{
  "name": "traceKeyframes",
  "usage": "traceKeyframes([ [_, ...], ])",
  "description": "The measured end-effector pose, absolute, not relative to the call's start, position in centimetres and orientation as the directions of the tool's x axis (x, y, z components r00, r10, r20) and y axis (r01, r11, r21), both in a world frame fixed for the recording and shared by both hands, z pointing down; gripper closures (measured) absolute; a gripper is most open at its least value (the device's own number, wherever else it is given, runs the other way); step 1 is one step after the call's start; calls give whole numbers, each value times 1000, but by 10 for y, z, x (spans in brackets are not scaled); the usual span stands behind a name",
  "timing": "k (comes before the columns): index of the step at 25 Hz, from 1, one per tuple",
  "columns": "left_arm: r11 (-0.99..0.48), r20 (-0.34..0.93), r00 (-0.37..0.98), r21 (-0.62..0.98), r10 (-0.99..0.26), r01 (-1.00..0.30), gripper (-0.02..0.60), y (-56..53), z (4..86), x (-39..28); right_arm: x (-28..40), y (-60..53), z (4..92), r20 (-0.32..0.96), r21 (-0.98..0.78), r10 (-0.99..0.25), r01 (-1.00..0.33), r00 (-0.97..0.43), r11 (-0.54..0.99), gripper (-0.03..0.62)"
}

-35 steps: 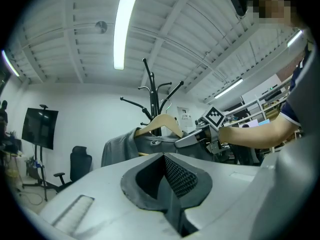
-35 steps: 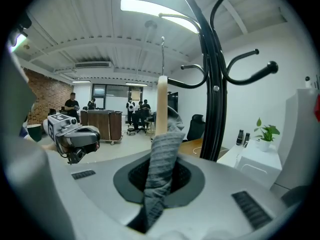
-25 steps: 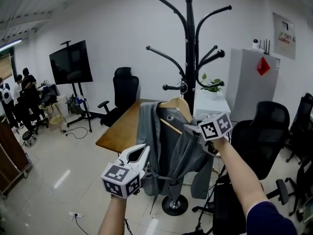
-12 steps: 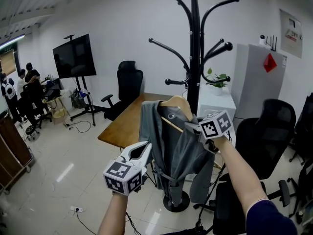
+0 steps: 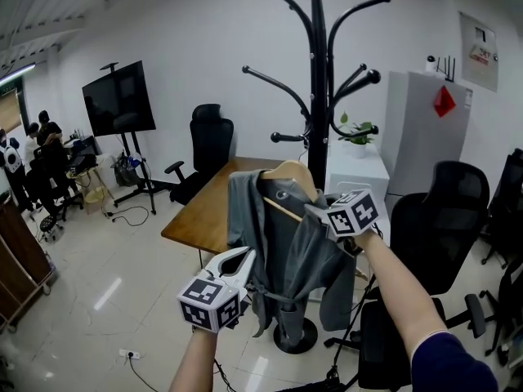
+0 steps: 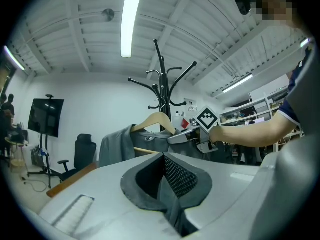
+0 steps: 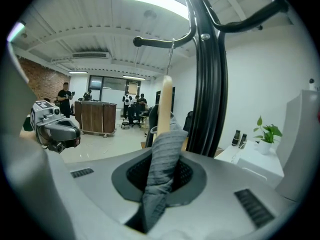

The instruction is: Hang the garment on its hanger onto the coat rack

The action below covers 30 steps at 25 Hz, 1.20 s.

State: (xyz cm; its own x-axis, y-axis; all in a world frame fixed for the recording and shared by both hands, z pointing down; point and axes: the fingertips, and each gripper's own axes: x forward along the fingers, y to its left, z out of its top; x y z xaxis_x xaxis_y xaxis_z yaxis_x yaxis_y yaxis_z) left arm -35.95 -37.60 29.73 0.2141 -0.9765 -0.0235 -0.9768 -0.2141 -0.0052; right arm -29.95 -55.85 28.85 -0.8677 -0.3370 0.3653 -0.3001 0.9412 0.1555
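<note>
The black coat rack [image 5: 317, 96] stands straight ahead. A wooden hanger [image 5: 286, 170] carries the grey garment [image 5: 286, 243], and its wire hook sits over a low rack arm [image 7: 155, 41]. My right gripper [image 5: 315, 212] is at the hanger's right shoulder. Its jaws are opening, with a fold of grey fabric [image 7: 162, 159] still pinched between them beside the wooden hanger end [image 7: 165, 104]. My left gripper [image 5: 245, 254] is at the garment's lower left edge, and its jaws are shut with grey cloth [image 6: 172, 204] in them.
A wooden table [image 5: 204, 219] stands behind the rack. Black office chairs are at the right [image 5: 441, 227] and the back [image 5: 208, 149]. A white cabinet [image 5: 425, 129], a potted plant [image 5: 357, 133] and a screen on a stand [image 5: 118, 100] line the walls. People [image 5: 41, 149] are at the far left.
The head view has shifted a little. The left gripper has crept slightly right toward the garment. Hanger and right gripper stay in place at the rack.
</note>
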Motion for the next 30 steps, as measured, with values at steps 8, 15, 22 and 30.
traceKeyframes([
  [8, -228, 7, 229, 46, -973, -973, 591, -349, 321, -357, -249, -542, 271, 210, 329, -555, -477, -805, 815, 319],
  [15, -237, 49, 243, 103, -969, -966, 591, -309, 353, -350, -190, -435, 238, -152, 162, -559, -578, -815, 800, 370],
  [22, -275, 51, 285, 150, -957, -950, 591, -272, 374, -323, -195, -342, 317, -87, 3, -465, -467, -881, 884, 586],
  [30, -311, 52, 326, 192, -944, -931, 591, -248, 387, -293, -203, -285, 355, -21, -81, -403, -400, -915, 913, 589],
])
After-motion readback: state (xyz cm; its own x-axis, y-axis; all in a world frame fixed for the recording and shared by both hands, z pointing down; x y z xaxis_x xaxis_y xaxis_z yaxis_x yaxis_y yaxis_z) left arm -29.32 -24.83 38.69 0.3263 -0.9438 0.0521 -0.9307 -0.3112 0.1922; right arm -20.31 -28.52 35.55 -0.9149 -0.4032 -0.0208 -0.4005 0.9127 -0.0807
